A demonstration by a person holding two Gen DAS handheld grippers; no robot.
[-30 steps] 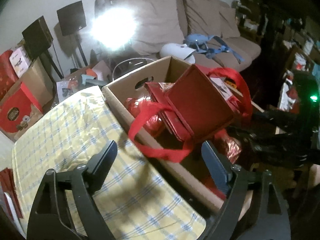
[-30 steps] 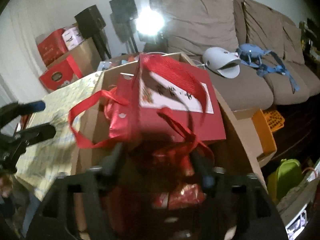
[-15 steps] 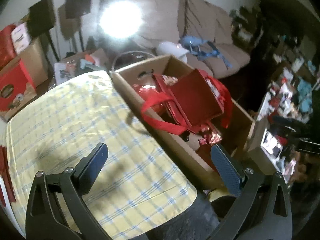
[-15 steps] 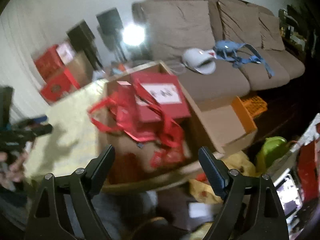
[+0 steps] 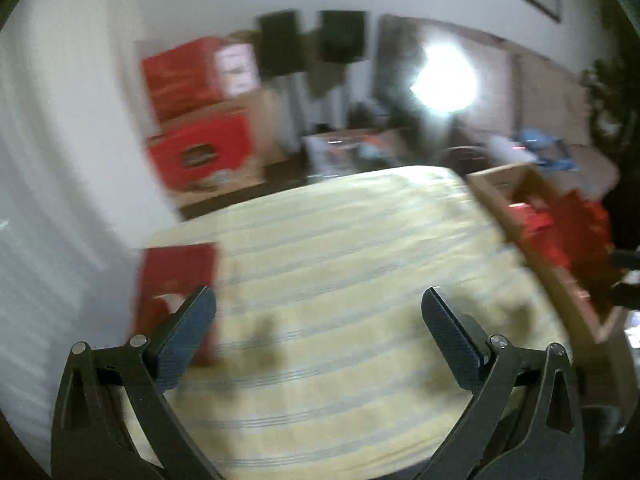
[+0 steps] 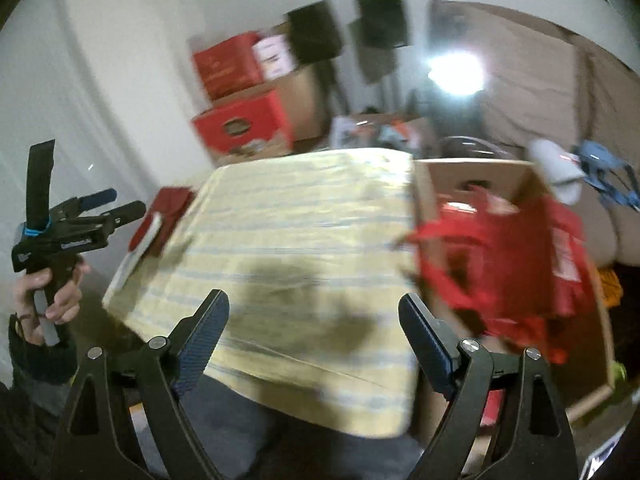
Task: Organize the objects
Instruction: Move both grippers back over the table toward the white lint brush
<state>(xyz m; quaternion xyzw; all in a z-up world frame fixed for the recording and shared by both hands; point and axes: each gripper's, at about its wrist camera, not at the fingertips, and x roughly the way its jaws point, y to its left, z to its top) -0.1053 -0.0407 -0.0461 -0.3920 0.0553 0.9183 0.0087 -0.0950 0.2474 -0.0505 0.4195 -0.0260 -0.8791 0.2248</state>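
A cardboard box (image 6: 472,178) at the table's right side holds several red gift bags (image 6: 520,248); the box (image 5: 504,208) and its bags (image 5: 568,232) show blurred at the right edge of the left wrist view. A flat red bag (image 5: 176,276) lies at the left edge of the yellow checked tablecloth (image 5: 340,240), and shows again as the same red bag (image 6: 168,208) in the right wrist view. My left gripper (image 5: 316,300) hangs open and empty over the cloth, just right of that bag. My right gripper (image 6: 313,302) is open and empty above the cloth's (image 6: 300,220) near corner. A hand (image 6: 48,292) holds the left gripper (image 6: 120,202) at far left.
Red cartons (image 5: 200,152) are stacked on brown boxes against the back wall, beside two black speakers (image 5: 344,40). A bright lamp (image 5: 444,80) glares in front of a beige sofa (image 6: 540,80). Clutter lies on the floor behind the table.
Both grippers swung left, away from the box and over the tablecloth, and their jaws widened. The red bags stay in the box. The flat red bag at the left came into view.
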